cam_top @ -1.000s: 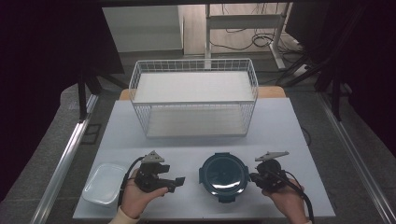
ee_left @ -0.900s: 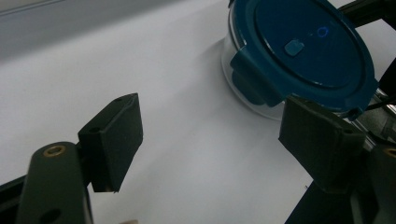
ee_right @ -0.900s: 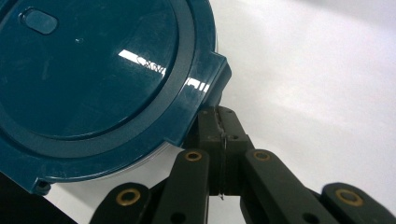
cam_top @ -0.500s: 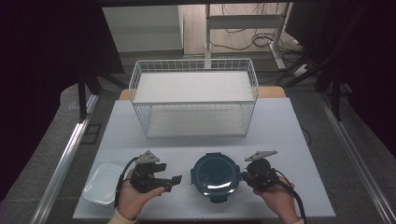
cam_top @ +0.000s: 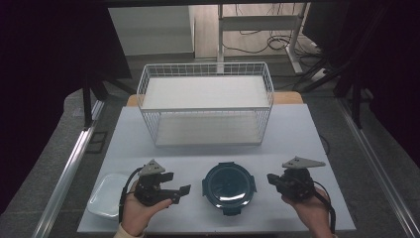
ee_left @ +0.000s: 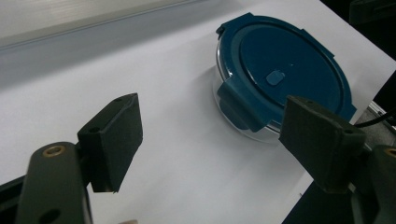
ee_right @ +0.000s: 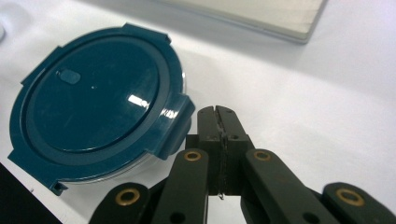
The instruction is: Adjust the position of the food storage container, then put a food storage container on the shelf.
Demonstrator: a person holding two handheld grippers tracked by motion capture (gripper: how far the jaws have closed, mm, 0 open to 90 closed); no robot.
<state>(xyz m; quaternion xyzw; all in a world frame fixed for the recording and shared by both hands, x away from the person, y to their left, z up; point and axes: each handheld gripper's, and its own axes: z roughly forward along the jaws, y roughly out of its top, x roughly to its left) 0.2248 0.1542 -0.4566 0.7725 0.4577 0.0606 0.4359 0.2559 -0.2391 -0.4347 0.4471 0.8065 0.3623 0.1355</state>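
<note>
Teal-lidded container (cam_top: 229,185) sits near the surface's front edge, between both tools. Left tool (cam_top: 179,192) gapes wide, empty; right tool (cam_top: 271,179) is pinched closed on nothing — nudging the latch, it may just shove the container sideways.

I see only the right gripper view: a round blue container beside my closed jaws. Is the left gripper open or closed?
Observer: The left gripper is open; its two pads stand wide apart with nothing between them.
Operator: What is it pointing at?
Observer: At the same round container, from the other side, with bare table between them.
Operator: Is there something else on the table?
Observer: Yes, a white wire basket stands at the far side, and a clear rectangular tray lies at the near left corner, beside the left hand.
Operator: Does my right gripper touch the container?
Observer: From the high view, the right gripper sits just right of it, with a small gap.
</note>
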